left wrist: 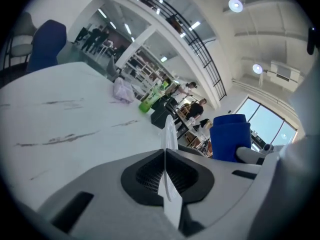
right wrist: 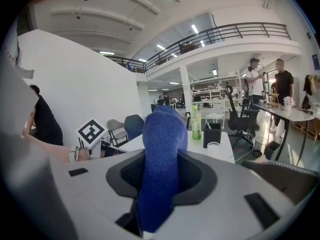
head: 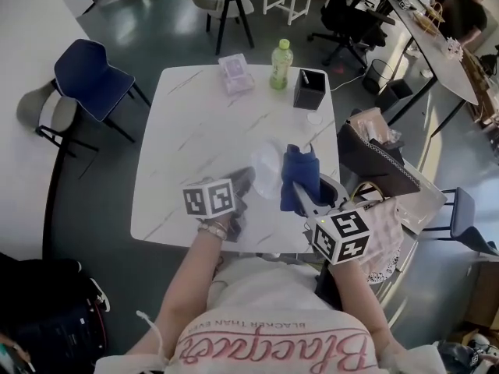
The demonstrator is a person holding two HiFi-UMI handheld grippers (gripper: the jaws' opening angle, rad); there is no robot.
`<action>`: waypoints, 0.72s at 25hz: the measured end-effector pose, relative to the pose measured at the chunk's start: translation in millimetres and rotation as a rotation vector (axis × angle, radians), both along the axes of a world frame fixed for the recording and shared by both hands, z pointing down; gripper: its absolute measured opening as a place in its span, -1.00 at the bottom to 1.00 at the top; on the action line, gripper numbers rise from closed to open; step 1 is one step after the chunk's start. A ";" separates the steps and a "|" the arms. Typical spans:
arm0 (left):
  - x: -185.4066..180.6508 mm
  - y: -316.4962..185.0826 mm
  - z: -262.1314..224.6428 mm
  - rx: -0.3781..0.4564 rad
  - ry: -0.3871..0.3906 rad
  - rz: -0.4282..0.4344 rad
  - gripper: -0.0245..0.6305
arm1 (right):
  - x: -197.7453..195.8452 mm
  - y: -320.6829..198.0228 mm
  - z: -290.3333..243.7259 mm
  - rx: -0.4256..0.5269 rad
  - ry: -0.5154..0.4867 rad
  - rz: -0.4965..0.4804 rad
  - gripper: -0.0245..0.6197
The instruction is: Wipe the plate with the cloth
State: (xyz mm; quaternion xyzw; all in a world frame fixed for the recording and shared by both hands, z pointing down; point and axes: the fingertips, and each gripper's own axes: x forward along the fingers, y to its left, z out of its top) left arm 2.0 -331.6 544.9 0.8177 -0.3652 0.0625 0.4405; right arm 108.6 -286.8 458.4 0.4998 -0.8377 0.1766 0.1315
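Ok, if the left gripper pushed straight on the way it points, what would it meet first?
Probably the bare table top, since the left gripper, shut on the plate, seems tilted down. The black box stands beyond, but depth is unclear.

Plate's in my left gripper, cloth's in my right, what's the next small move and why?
Probably ease the right gripper sideways until its blue cloth meets the plate face: the left gripper is shut on the plate's rim, the cloth is clamped, and the two look close but apart.
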 end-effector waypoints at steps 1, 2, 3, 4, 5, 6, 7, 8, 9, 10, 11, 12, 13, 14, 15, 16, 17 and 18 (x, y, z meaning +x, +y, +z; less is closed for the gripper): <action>-1.6 -0.5 -8.7 0.026 -0.002 -0.001 -0.89 | 0.6 -2.6 -6.7 0.016 0.000 -0.003 -0.55; -3.4 -0.7 -17.6 0.053 -0.002 -0.004 -0.89 | 1.1 -5.4 -14.0 0.035 0.003 -0.006 -0.55; -5.1 -0.8 -27.6 0.081 -0.002 -0.006 -0.89 | 1.5 -8.1 -22.3 0.058 0.007 -0.010 -0.55; -6.6 -0.8 -38.4 0.112 -0.001 -0.008 -0.89 | 1.4 -10.6 -31.2 0.083 0.011 -0.015 -0.55; -8.1 -0.5 -49.6 0.142 -0.002 -0.009 -0.89 | 0.9 -12.2 -40.7 0.109 0.016 -0.021 -0.55; -9.6 0.3 -60.8 0.172 -0.004 -0.010 -0.89 | -0.5 -12.5 -50.4 0.133 0.019 -0.029 -0.55; -11.4 1.6 -71.8 0.200 -0.007 -0.012 -0.89 | -2.5 -11.7 -59.8 0.157 0.022 -0.036 -0.55; -13.3 2.8 -82.4 0.228 -0.010 -0.015 -0.89 | -4.9 -10.3 -68.7 0.181 0.023 -0.042 -0.55; -15.0 3.8 -92.5 0.258 -0.013 -0.019 -0.89 | -7.4 -8.7 -76.6 0.203 0.023 -0.047 -0.55; -16.4 4.5 -101.9 0.287 -0.016 -0.022 -0.89 | -9.6 -7.4 -83.6 0.223 0.020 -0.050 -0.55; -17.3 5.4 -110.7 0.316 -0.018 -0.025 -0.89 | -11.5 -6.0 -89.8 0.242 0.015 -0.052 -0.55; -17.7 6.7 -118.7 0.341 -0.020 -0.026 -0.89 | -13.1 -4.6 -95.6 0.259 0.008 -0.054 -0.55; -17.8 8.4 -126.0 0.363 -0.022 -0.028 -0.89 | -14.4 -3.0 -101.1 0.274 0.003 -0.059 -0.55; -17.7 10.3 -132.4 0.382 -0.025 -0.029 -0.89 | -15.8 -1.4 -106.4 0.287 0.000 -0.065 -0.55; -17.4 12.3 -137.8 0.397 -0.028 -0.030 -0.89 | -17.4 0.0 -111.8 0.299 -0.002 -0.073 -0.55; -17.1 13.9 -142.1 0.411 -0.032 -0.030 -0.89 | -20.0 1.1 -117.2 0.311 -0.002 -0.083 -0.55; -16.9 15.3 -145.5 0.422 -0.036 -0.030 -0.89 | -23.8 1.7 -122.8 0.324 -0.003 -0.096 -0.55; -17.0 16.3 -148.0 0.431 -0.041 -0.029 -0.89 | -29.0 1.6 -128.4 0.339 -0.003 -0.111 -0.55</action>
